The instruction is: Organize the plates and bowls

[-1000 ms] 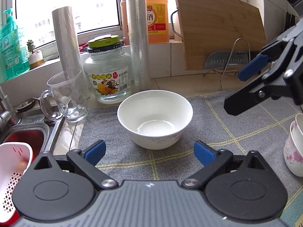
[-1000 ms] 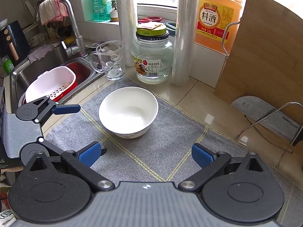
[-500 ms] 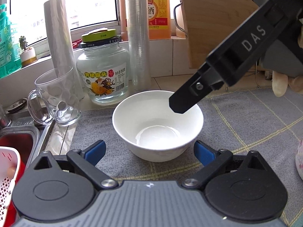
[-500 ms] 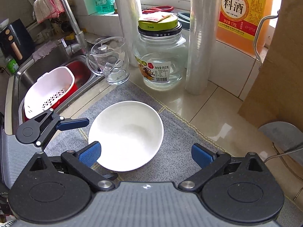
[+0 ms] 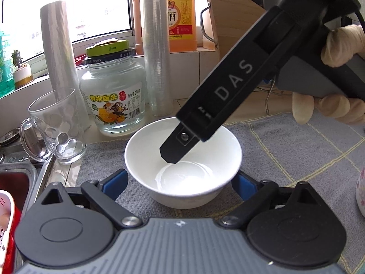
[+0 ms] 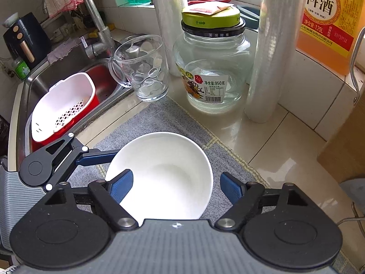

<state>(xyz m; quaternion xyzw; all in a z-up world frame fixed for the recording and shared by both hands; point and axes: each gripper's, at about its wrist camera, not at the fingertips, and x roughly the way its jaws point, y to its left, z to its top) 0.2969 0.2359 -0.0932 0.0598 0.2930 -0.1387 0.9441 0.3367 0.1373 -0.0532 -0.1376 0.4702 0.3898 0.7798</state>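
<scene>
The white bowl (image 5: 182, 162) sat upright on the grey checked mat (image 5: 285, 150), near the mat's sink-side end. We saw both tools close in on it over the last second. The right gripper (image 6: 175, 186), off to the side a second ago, was now above the bowl with one finger (image 5: 175, 150) dipped inside the rim and the other outside it, fingers apart, nothing clamped. The left gripper (image 5: 180, 182) had also come nearer; its blue pads straddled the bowl's base, fingers wide apart, touching or not we could not tell. We judged a rim pinch by the right gripper was about to happen, so the bowl was not yet lifted and organizing had barely started. A floral bowl (image 5: 360, 196) showed at the mat's edge, likely the stacking target.

Behind the mat: glass mug (image 6: 141, 68), glass jar (image 6: 212, 68) with green lid, two wrap rolls, cooking wine jug (image 6: 328, 18), cutting board (image 5: 228, 11). Tiled counter, steel sink (image 6: 68, 73) with a white colander (image 6: 61, 107), window behind.
</scene>
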